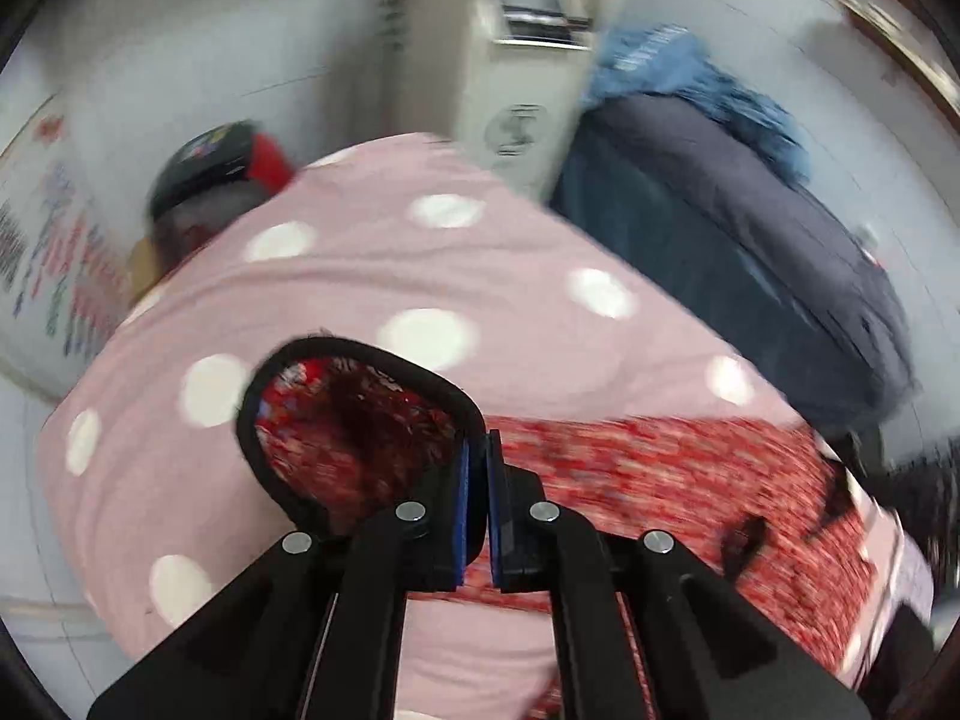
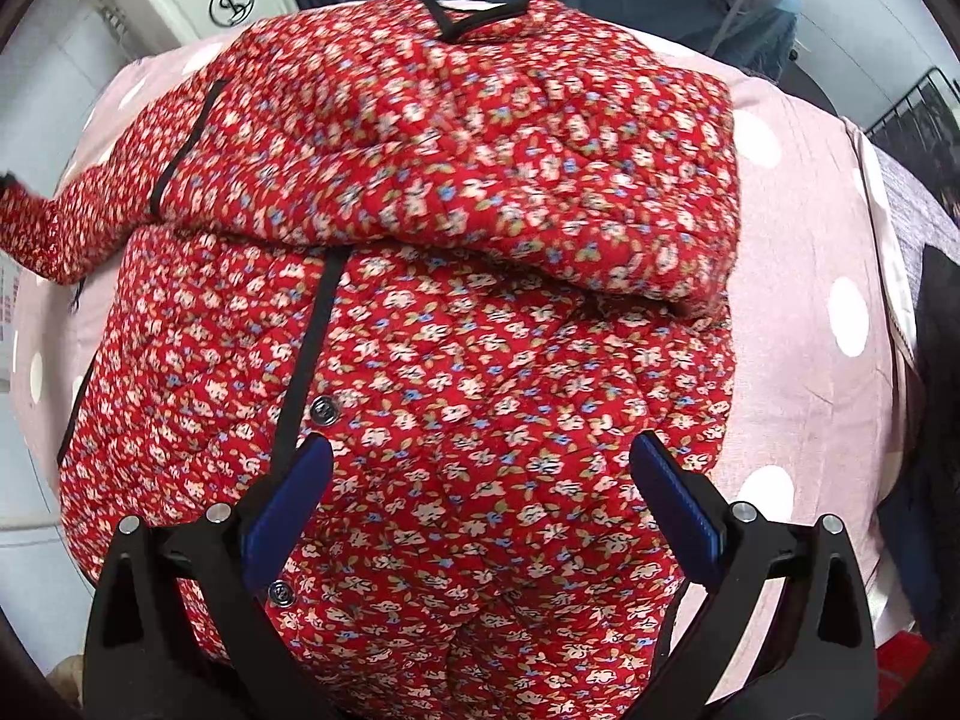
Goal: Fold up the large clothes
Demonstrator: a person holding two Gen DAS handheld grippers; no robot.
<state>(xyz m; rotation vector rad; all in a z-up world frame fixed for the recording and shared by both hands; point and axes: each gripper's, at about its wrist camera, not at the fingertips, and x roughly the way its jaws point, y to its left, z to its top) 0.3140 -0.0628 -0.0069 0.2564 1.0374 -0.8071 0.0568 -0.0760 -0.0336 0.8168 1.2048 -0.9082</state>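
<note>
Here, in the left wrist view, the left gripper [image 1: 477, 450] is pinching the black-trimmed sleeve cuff [image 1: 360, 420] of the quilted red floral jacket [image 1: 660, 480], fingers pressed together on it. It should be carried straight across the body, kept taut.

In the right wrist view, the right gripper [image 2: 480, 468] is hovering, fingers spread, above the jacket's padded front, which is lying on the pink dotted bedcover [image 2: 798, 360] (soft, puffy stuff).

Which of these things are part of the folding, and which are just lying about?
Part of the job:
- red quilted floral jacket with black trim
- its black-edged cuff, clamped in the left gripper
- right gripper, open above the jacket

Just lying about:
- pink bedspread with white dots
- cream heater
- dark blue bag
</note>
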